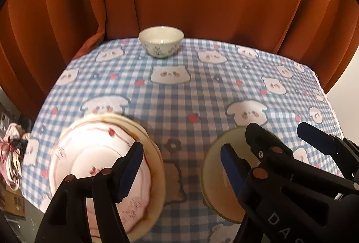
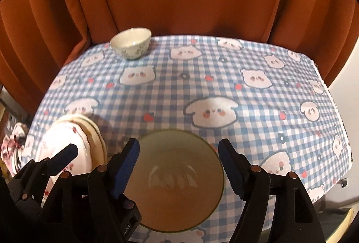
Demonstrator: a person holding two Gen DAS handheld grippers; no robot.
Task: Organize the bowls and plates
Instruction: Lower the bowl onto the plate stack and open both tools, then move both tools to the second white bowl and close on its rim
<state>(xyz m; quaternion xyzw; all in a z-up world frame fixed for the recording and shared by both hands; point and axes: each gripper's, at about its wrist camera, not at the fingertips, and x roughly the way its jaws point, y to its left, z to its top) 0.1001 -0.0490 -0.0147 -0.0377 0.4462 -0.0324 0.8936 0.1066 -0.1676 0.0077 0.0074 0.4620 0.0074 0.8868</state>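
Checked tablecloth [image 2: 202, 95] under stacked plates [image 1: 94, 153], large bowl [image 2: 177, 178], small bowl [image 1: 161, 41].

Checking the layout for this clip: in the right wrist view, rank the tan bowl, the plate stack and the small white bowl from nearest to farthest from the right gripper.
From the right gripper:
1. Tan bowl, directly below, between its open fingers.
2. Plate stack, to the left, by the left gripper.
3. Small white bowl, at the far edge by the curtain.

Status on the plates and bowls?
Done: pink plate sits on the cream plates at near left. In hand: nothing; left tongs and right tongs stand open, the right over the large bowl on the tablecloth. Left: small bowl sits alone at the far edge.
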